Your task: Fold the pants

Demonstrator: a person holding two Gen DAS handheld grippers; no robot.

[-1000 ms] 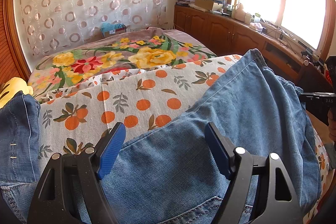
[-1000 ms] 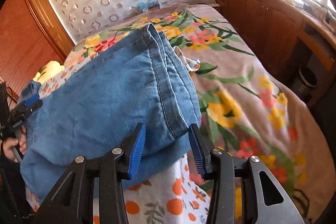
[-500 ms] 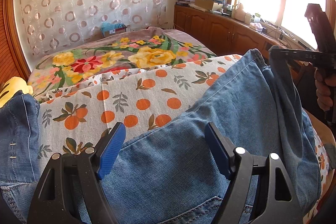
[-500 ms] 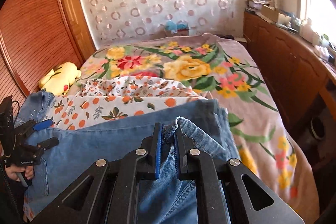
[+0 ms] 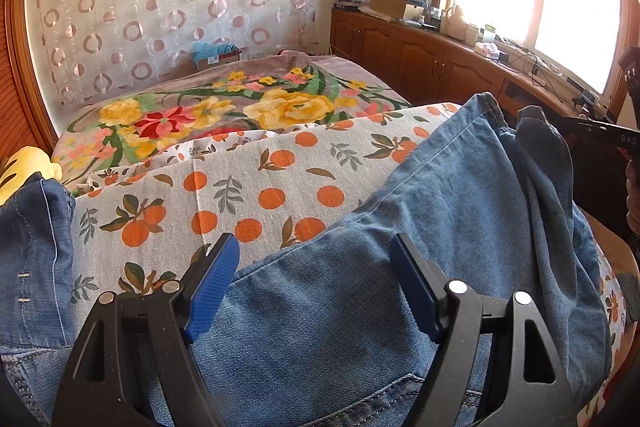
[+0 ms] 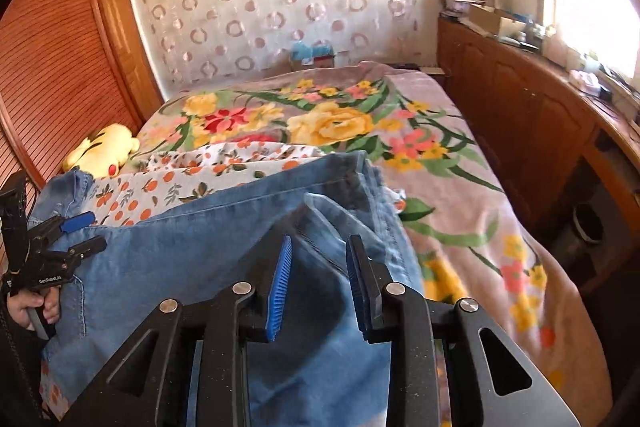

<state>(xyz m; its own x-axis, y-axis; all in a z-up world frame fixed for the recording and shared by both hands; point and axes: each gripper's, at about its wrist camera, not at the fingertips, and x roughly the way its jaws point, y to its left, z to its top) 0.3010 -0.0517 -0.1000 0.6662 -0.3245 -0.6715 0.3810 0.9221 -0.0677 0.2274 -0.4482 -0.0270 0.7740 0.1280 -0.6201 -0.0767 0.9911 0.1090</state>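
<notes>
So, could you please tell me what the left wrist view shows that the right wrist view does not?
Left wrist only: the right gripper from outside, at the frame's edge; its jaws have just been opening, a denim fold between them. Right wrist only: the left gripper from outside, open, the hand holding it, and a bin. Both: jeans, orange-print sheet, floral blanket, yellow plush toy, curtain, cabinets.

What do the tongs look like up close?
Both tongs are black plastic frames with triangle cut-outs and shiny silver bolts. The left tongs and right tongs have bright blue ribbed pads on the inside of the fingers. Small white lettering is printed on the side of the left one.
</notes>
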